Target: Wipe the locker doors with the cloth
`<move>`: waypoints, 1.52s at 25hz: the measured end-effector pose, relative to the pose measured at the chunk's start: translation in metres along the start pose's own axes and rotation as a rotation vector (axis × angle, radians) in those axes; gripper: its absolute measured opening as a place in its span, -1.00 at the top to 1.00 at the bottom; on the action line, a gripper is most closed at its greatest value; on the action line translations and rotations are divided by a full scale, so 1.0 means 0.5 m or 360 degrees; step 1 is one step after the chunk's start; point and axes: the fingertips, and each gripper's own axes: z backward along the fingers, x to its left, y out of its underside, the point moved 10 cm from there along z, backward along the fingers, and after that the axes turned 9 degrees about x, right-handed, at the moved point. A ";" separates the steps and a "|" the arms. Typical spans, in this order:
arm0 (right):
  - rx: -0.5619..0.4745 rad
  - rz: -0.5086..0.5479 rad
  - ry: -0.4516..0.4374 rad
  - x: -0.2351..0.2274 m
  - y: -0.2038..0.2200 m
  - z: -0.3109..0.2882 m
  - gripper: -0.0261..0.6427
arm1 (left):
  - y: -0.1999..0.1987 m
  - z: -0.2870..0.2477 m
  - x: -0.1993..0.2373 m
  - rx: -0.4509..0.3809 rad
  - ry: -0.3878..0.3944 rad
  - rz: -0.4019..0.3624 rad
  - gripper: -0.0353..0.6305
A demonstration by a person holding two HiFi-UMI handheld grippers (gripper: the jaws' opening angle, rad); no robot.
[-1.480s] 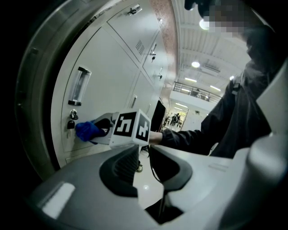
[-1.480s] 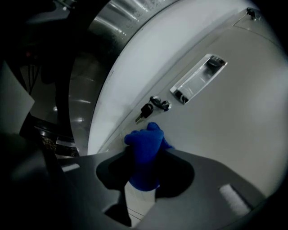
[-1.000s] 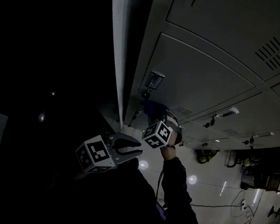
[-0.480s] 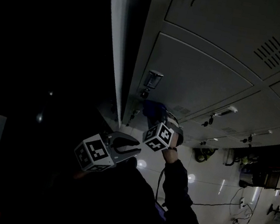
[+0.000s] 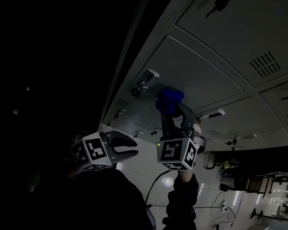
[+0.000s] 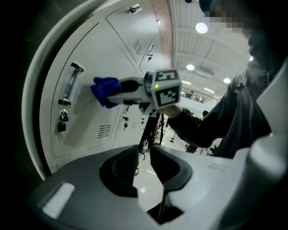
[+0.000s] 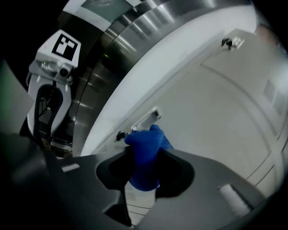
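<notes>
Head view, dim: grey lockers fill the upper right. The right gripper (image 5: 170, 114) reaches up with the blue cloth (image 5: 168, 98) against a locker door (image 5: 210, 76), right of that door's handle (image 5: 146, 78). The left gripper (image 5: 127, 147) hangs lower and to the left, well clear of the lockers, over pale floor (image 5: 203, 187). Left gripper view: the left gripper (image 6: 144, 151) has its jaws almost together, with only a thin gap and nothing between them. Beyond it the right gripper (image 6: 118, 92) presses the cloth (image 6: 105, 90) on the door (image 6: 96, 54), between the handle (image 6: 72, 83) and a vent (image 6: 104, 130). A padlock (image 6: 61, 127) hangs under the handle. A dark sleeve (image 6: 198, 123) runs back from the gripper. Right gripper view: the right gripper (image 7: 145, 155) has its jaws clamped on the cloth (image 7: 145, 143), which bunches out past the tips, just beside the handle (image 7: 147, 119) on the door (image 7: 216, 108). The left gripper (image 7: 48, 96) shows at far left, apart from the door.
</notes>
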 end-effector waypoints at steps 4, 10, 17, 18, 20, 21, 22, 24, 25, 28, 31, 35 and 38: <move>-0.0059 0.0090 0.0250 -0.089 -0.050 0.081 0.56 | -0.011 -0.002 -0.009 -0.0001 0.0039 -0.0028 0.73; -0.0111 0.0146 0.0526 -0.193 -0.091 0.133 0.56 | -0.028 -0.005 -0.019 -0.0042 0.0071 -0.0119 0.73; 0.0040 0.0180 0.0651 -0.223 -0.096 0.117 0.56 | -0.019 0.001 -0.027 -0.0049 0.0074 -0.0092 0.73; 0.0041 0.0181 0.0656 -0.218 -0.097 0.114 0.56 | -0.018 0.004 -0.027 -0.0046 0.0075 -0.0092 0.73; 0.0043 0.0182 0.0652 -0.206 -0.091 0.106 0.56 | -0.018 0.008 -0.024 -0.0049 0.0071 -0.0088 0.73; 0.0048 0.0170 0.0639 -0.200 -0.085 0.100 0.56 | -0.018 0.008 -0.022 -0.0052 0.0069 -0.0086 0.73; 0.0054 0.0153 0.0623 -0.194 -0.078 0.094 0.56 | -0.017 0.007 -0.020 -0.0050 0.0071 -0.0083 0.73; 0.0058 0.0125 0.0591 -0.180 -0.066 0.082 0.56 | -0.015 0.005 -0.016 -0.0045 0.0074 -0.0074 0.73; 0.0061 0.0117 0.0572 -0.171 -0.061 0.075 0.56 | -0.014 0.004 -0.014 -0.0044 0.0074 -0.0069 0.73; 0.0087 0.0116 0.0511 -0.139 -0.042 0.050 0.56 | -0.010 0.000 -0.014 -0.0027 0.0080 -0.0053 0.73; 0.0113 0.0125 0.0465 -0.103 -0.011 0.019 0.56 | -0.007 -0.007 -0.013 -0.0008 0.0091 -0.0047 0.73; 0.0103 0.0106 0.0420 -0.059 0.021 -0.016 0.56 | -0.002 -0.013 -0.011 0.0028 0.0105 -0.0036 0.73; 0.0118 0.0120 0.0395 -0.029 0.041 -0.037 0.56 | -0.003 -0.018 -0.009 0.0028 0.0093 -0.0022 0.73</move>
